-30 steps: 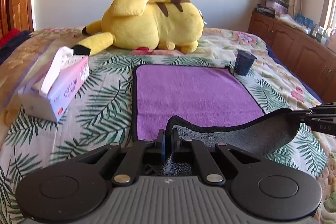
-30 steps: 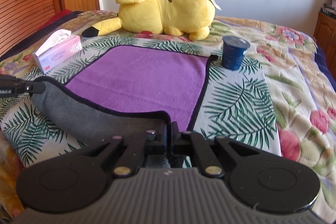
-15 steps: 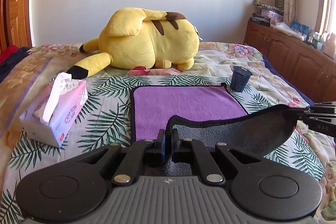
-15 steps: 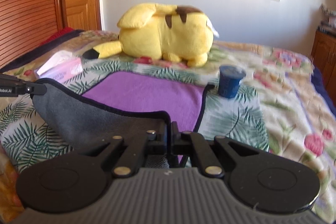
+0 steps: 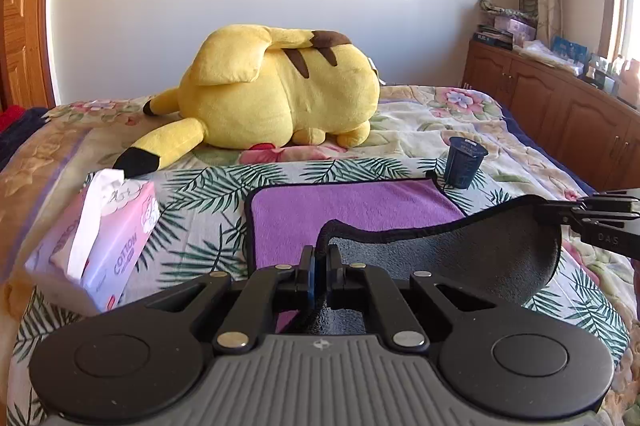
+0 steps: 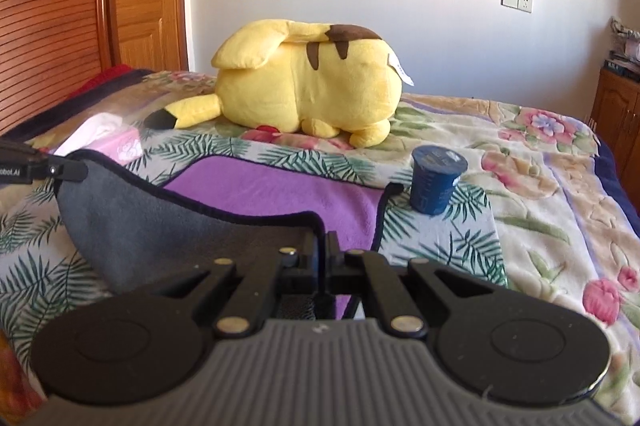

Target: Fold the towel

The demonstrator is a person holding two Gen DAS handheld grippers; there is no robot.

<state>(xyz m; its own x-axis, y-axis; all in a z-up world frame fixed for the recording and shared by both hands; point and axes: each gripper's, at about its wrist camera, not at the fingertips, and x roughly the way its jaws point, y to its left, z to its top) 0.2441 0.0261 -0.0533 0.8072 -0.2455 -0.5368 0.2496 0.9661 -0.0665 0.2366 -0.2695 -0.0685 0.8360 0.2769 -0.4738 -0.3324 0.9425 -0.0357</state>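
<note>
A towel [image 5: 352, 206], purple on top and grey underneath with a dark hem, lies on the bed. Its near edge is lifted, showing the grey side [image 5: 460, 258]. My left gripper [image 5: 320, 256] is shut on the near left corner. My right gripper [image 6: 322, 246] is shut on the near right corner; it also shows at the right of the left wrist view [image 5: 568, 212]. In the right wrist view the towel [image 6: 280, 194] sags between both grippers, and the left gripper [image 6: 76, 170] holds its far end.
A yellow plush toy [image 5: 276, 94] lies beyond the towel. A dark blue cup [image 5: 464, 162] stands at the towel's far right corner, also in the right wrist view [image 6: 436, 182]. A pink tissue box [image 5: 104, 238] sits left. Wooden cabinets [image 5: 560, 106] line the right wall.
Both grippers have risen with the near edge of the towel and carried it toward the far edge. Less purple shows in front of the lifted grey fold.
</note>
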